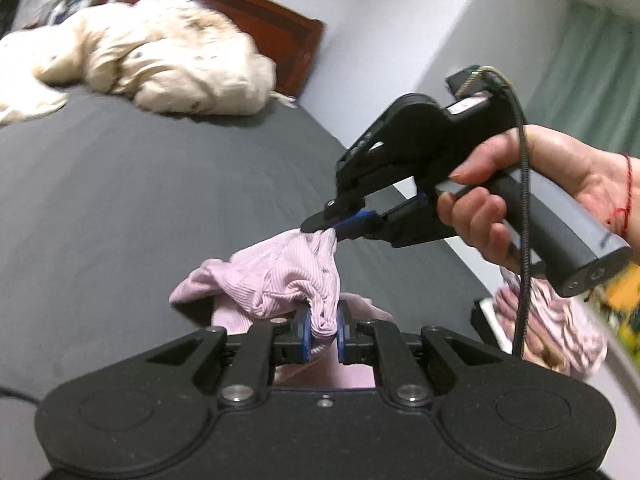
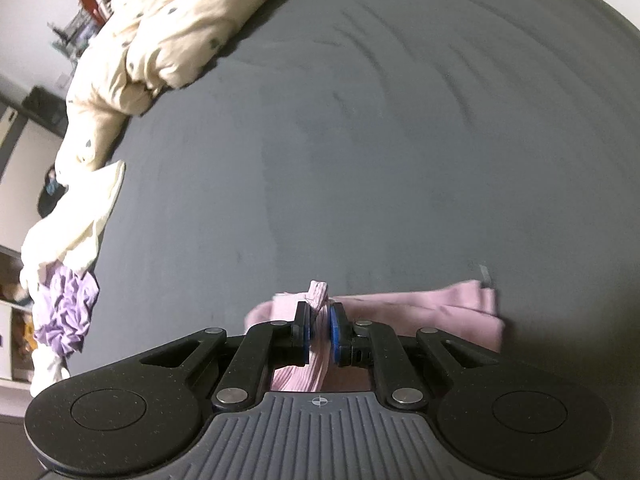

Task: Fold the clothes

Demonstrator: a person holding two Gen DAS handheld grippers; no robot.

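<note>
Fabric fills the gap between the blue pads of the left gripper (image 1: 323,334): its jaws are pinched on a bunched edge of the pink ribbed garment (image 1: 276,276), which hangs crumpled just above the dark grey bed sheet (image 1: 120,184). The right gripper (image 1: 336,227) bites another edge of the same garment, close above the left one; a bare hand (image 1: 520,196) wraps its grip, with a red thread at the wrist and a black cable running down past it. In the right wrist view, the right gripper (image 2: 320,330) is likewise closed on a ribbed pink fold, and the rest of the garment trails out to the right, lying low over the sheet. Far up the sheet from the garment lies a cream duvet (image 2: 180,28) with dark spots. At the sheet's left edge sits a crumpled purple cloth (image 2: 64,312) under a cream one.
</note>
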